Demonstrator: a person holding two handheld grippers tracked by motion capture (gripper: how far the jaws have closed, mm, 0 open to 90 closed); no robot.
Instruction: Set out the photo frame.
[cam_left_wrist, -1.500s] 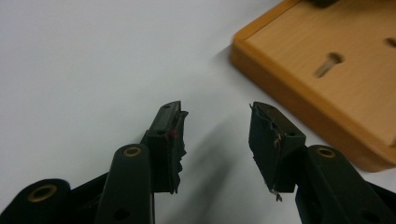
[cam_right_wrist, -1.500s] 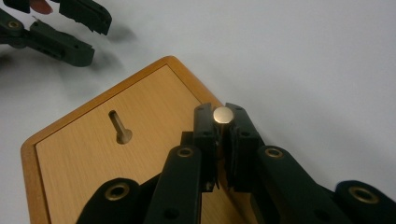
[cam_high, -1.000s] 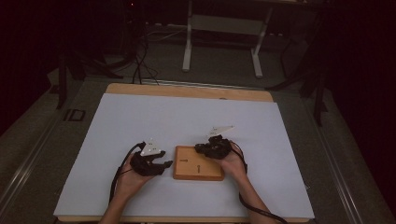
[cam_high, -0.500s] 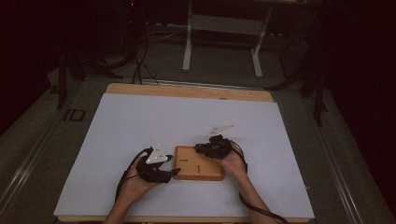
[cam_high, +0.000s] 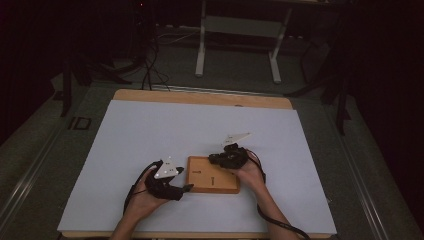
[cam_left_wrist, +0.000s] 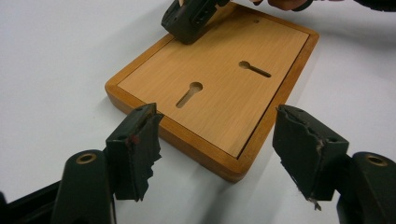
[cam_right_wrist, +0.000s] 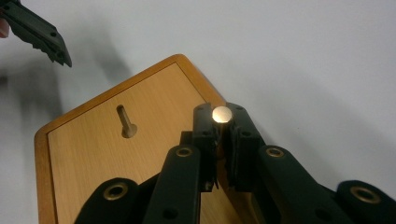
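High view shows the wooden board (cam_high: 212, 175) lying flat near your edge of the white table (cam_high: 150, 135), between your two hands. Your left gripper (cam_high: 181, 189) sits just beside the board's left edge, and your right gripper (cam_high: 216, 159) rests over its far right corner. In the left gripper view, your jaws have just been opening: they now stand wide, one on each side of the board's near corner, pads clear of the wood, so you hold nothing there. The board's face shows two keyhole slots (cam_left_wrist: 189, 94), both empty, and a small hole near the far corner. In the right gripper view your jaws are pressed together on a small brass-coloured round piece (cam_right_wrist: 222, 114), its bright round top showing between the tips, right at the board's corner; whether it is a pin, a screw or a stud you cannot tell from here, nor whether its lower end already sits in the wood. Judging from this, the work is at an early to middle stage: the board is placed and lying free, the round piece is gripped and brought to the corner, but seating it looks unfinished. What seems left is to set that piece home and let go.
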